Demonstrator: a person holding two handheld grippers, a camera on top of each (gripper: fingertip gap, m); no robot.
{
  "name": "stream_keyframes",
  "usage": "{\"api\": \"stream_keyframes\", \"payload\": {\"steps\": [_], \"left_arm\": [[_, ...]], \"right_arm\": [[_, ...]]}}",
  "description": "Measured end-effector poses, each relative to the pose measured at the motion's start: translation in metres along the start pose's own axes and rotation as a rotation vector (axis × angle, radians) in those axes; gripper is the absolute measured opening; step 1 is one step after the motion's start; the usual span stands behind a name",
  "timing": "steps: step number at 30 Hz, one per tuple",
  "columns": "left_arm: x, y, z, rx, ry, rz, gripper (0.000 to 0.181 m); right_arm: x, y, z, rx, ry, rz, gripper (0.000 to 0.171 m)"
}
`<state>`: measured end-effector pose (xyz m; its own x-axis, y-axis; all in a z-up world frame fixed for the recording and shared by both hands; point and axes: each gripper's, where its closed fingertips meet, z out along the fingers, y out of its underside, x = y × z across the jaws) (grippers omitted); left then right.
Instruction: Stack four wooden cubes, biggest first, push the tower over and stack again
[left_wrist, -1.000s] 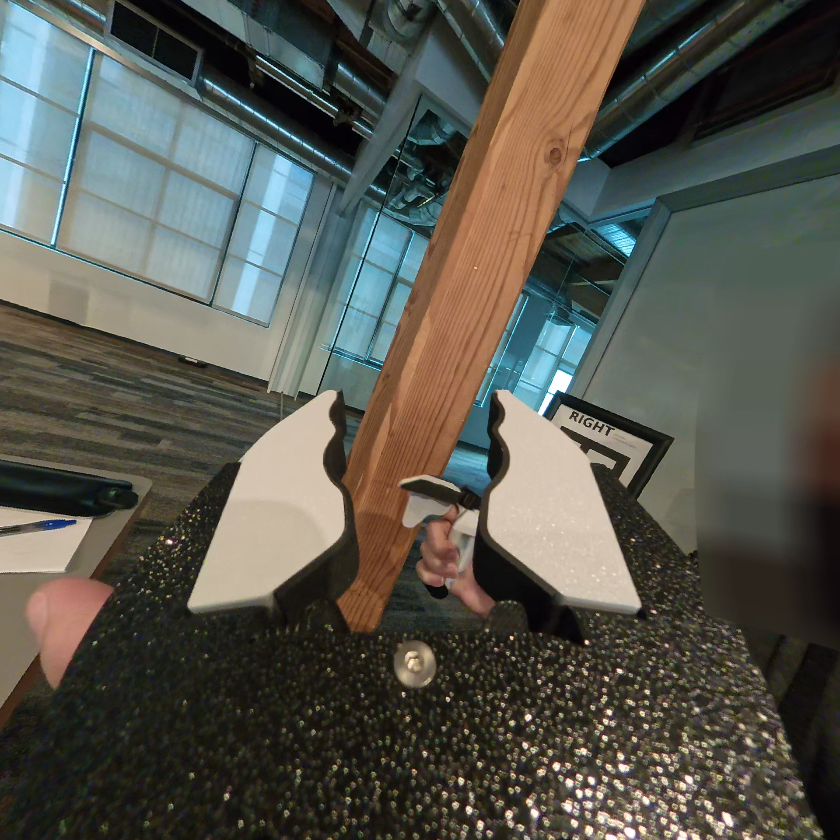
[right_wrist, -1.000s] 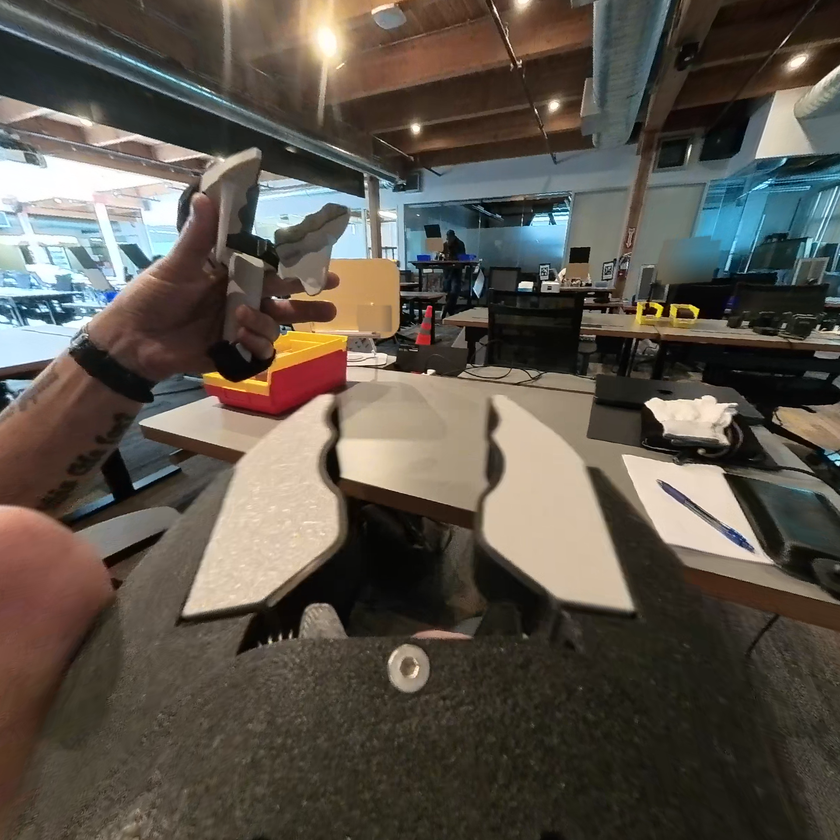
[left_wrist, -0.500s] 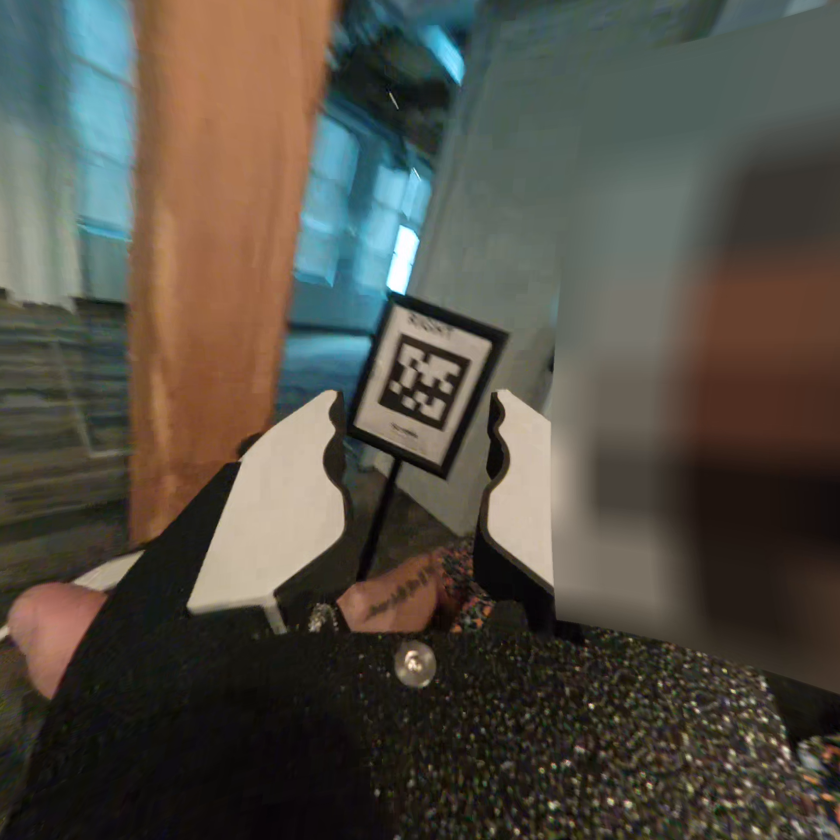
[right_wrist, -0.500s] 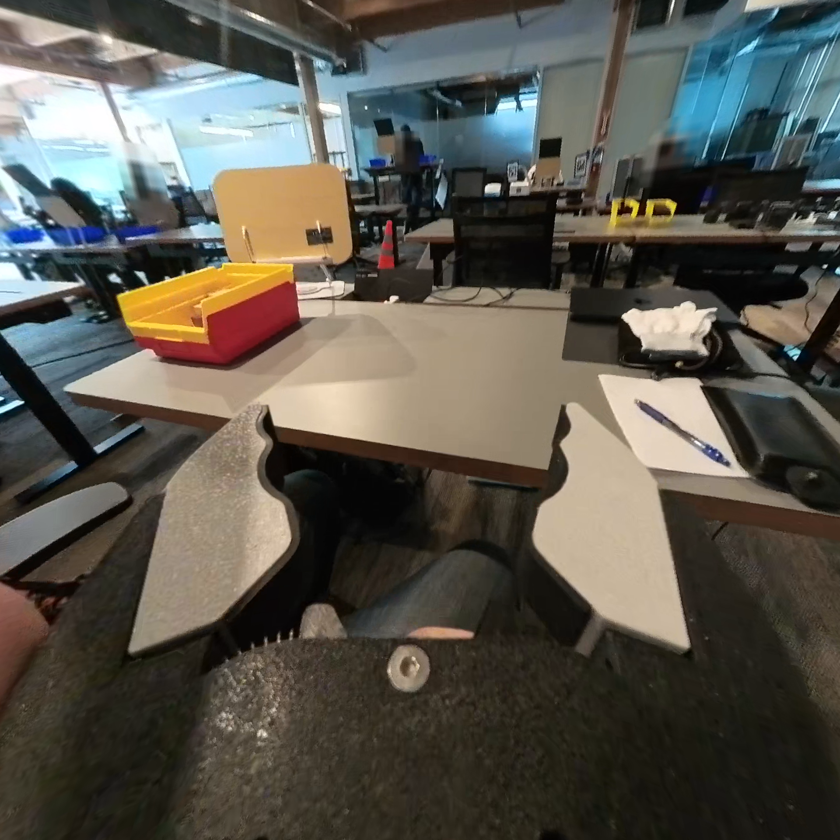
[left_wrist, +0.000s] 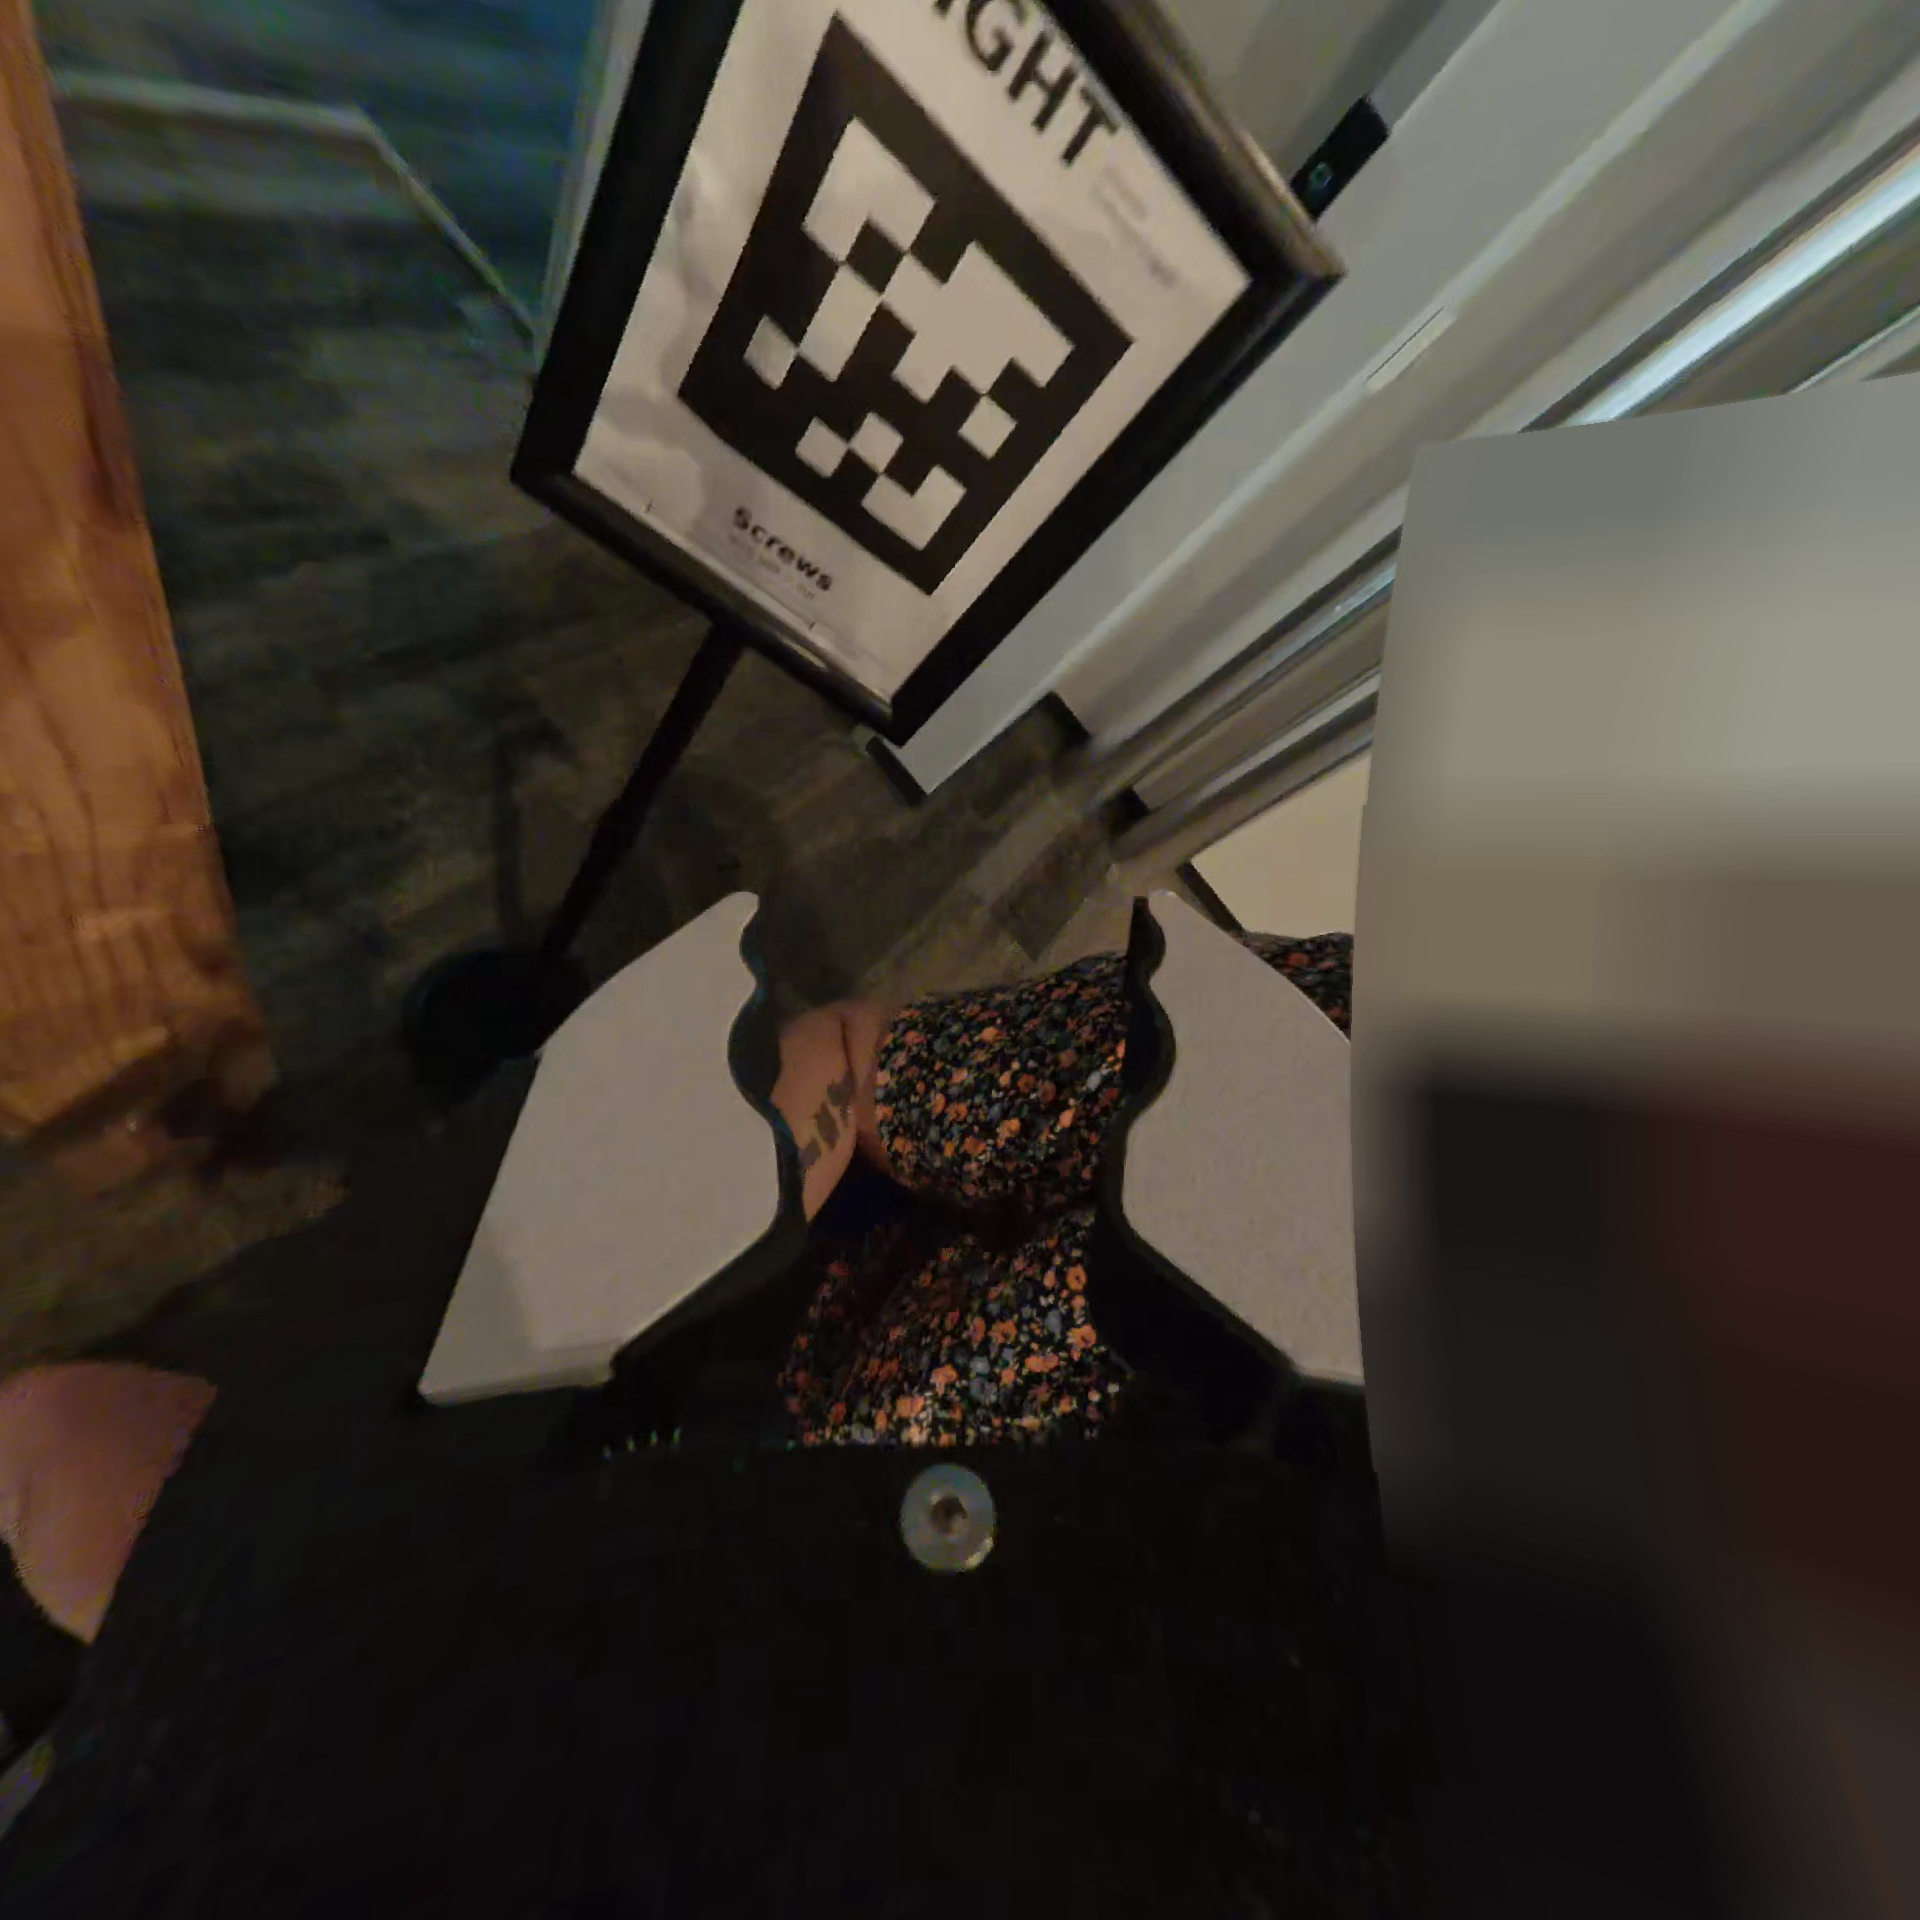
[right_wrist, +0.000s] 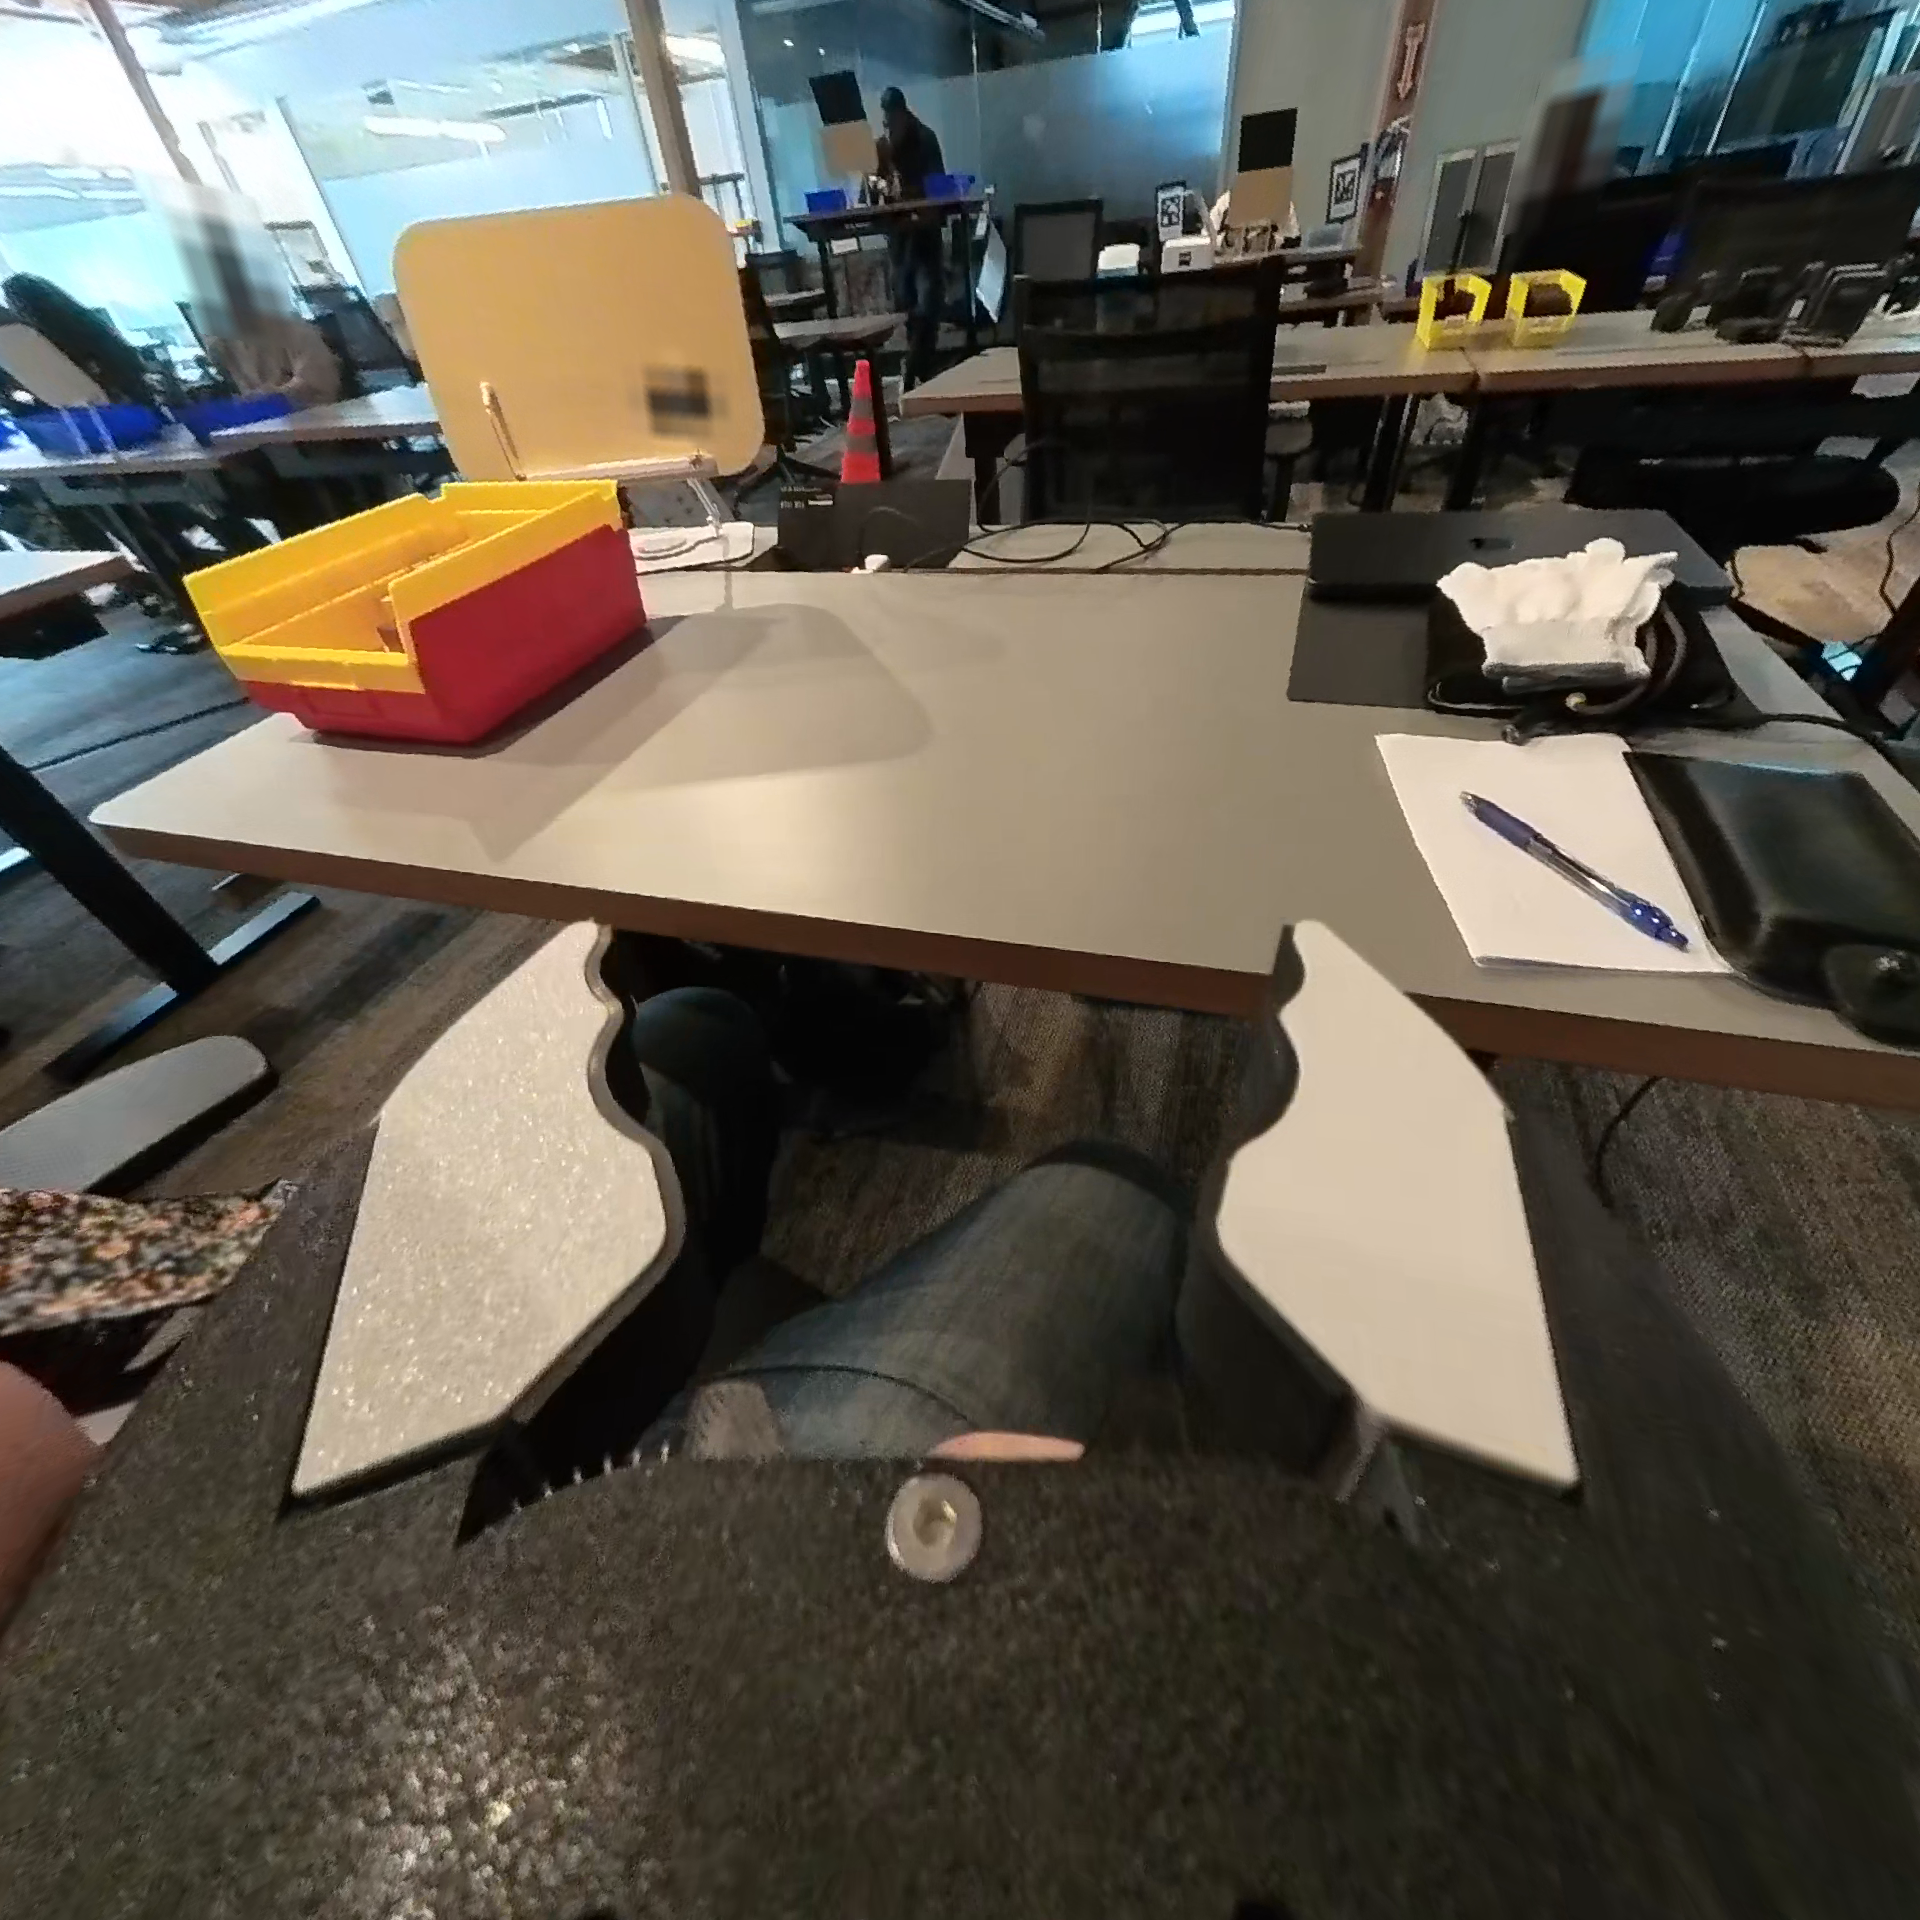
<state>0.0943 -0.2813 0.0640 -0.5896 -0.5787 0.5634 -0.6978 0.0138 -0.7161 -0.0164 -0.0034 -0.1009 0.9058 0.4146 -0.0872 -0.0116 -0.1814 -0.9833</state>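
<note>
My left gripper (left_wrist: 940, 997) gapes empty, a framed sign (left_wrist: 894, 332) just ahead; my right gripper (right_wrist: 945, 997) spreads wide, empty, below the grey table (right_wrist: 1039, 790), red-and-yellow bin (right_wrist: 436, 623) ahead-left.

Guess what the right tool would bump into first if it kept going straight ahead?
Probably the front edge of the grey table. The open right tool points just about at it, with a person's knee lower down between its fingers. Depth is hard to judge.

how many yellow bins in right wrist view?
3. One yellow bin is nested in the red bin on the near table's left side; two small yellow bins sit side by side on a far table. Others may be hidden.
</note>
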Motion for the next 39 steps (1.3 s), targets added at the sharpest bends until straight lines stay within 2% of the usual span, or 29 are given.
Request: {"api": "stream_keyframes", "payload": {"steps": [1,7,12,29,39], "left_arm": [[-0.006,0.001,0.002,-0.018,-0.007,-0.020,0.064],[-0.032,0.021,0.024,-0.174,-0.065,-0.064,0.067],[-0.050,0.034,0.032,-0.240,-0.110,-0.089,0.068],[-0.068,0.054,0.038,-0.306,-0.178,-0.077,0.071],[-0.051,0.037,0.030,-0.233,-0.148,-0.022,0.068]], "right_arm": [[0.002,0.002,0.000,-0.005,0.002,0.004,0.114],[0.010,0.006,-0.002,-0.021,0.018,0.018,0.114],[0.011,0.006,-0.004,-0.020,0.023,0.023,0.114],[0.009,0.010,-0.002,-0.041,0.023,0.021,0.114],[0.011,0.012,-0.003,-0.039,0.020,0.030,0.114]]}}
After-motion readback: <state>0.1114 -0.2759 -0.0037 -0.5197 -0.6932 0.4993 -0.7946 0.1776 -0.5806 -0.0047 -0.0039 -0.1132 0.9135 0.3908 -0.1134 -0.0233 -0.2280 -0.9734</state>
